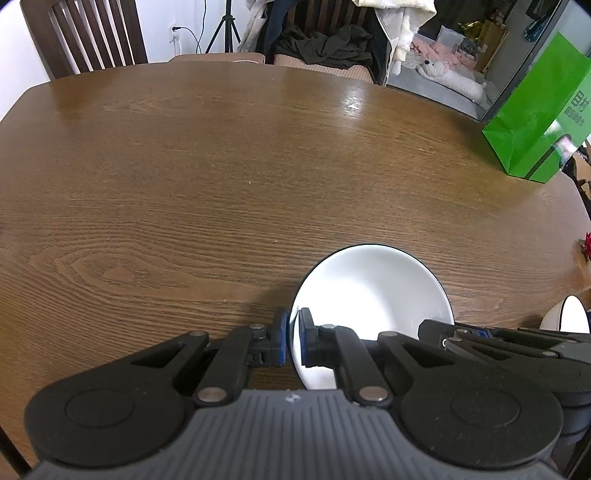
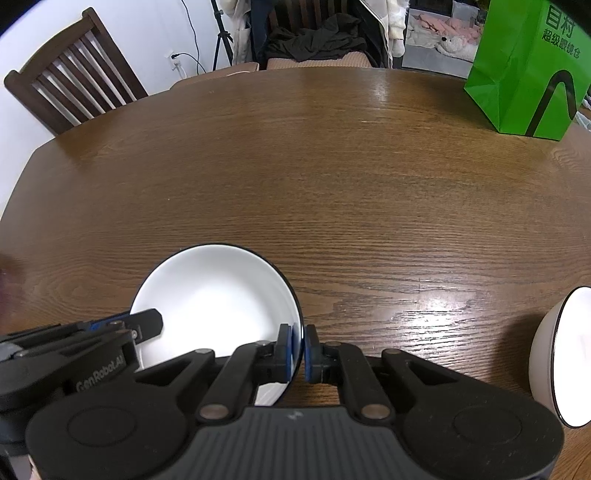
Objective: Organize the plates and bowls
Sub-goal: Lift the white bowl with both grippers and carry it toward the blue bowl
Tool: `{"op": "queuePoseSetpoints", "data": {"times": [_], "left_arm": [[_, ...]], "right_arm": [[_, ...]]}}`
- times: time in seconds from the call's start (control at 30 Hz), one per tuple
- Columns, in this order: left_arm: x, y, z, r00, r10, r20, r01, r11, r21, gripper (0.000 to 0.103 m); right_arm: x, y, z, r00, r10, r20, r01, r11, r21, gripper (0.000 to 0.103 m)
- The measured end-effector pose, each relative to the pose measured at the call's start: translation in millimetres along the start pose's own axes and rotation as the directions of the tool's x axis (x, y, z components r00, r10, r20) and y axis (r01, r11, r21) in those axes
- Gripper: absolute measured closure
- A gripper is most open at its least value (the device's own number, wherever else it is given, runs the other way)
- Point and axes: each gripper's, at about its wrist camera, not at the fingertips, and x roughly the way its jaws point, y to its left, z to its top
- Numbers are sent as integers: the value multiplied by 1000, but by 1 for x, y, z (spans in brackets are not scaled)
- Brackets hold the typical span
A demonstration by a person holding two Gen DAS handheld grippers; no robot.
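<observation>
The white plate [image 1: 373,291] with a thin dark rim sits on the brown worktop [image 1: 221,177]. The left gripper [image 1: 291,339] and right gripper [image 2: 300,352] pinch its opposite edges tight.

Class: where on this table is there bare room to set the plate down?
Bare table runs from the plate to the chairs and left of the green bag. Crowded: near right, by the bowl.

Brown wood table [image 2: 332,184] with glare patches, slatted chair [image 2: 74,74] at far left against white wall [image 2: 140,29], tripod [image 1: 225,29] by outlet, clothes-draped chair [image 1: 325,48] behind, green bag [image 2: 528,70] at right edge.
</observation>
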Motion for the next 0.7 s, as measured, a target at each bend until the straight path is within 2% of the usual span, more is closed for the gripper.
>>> {"op": "queuePoseSetpoints", "data": {"times": [0.7], "left_arm": [[-41, -3, -18, 999, -11, 47, 11, 1000, -5, 96]], "right_arm": [[-38, -3, -16, 999, 10, 41, -10, 1000, 1, 97]]}}
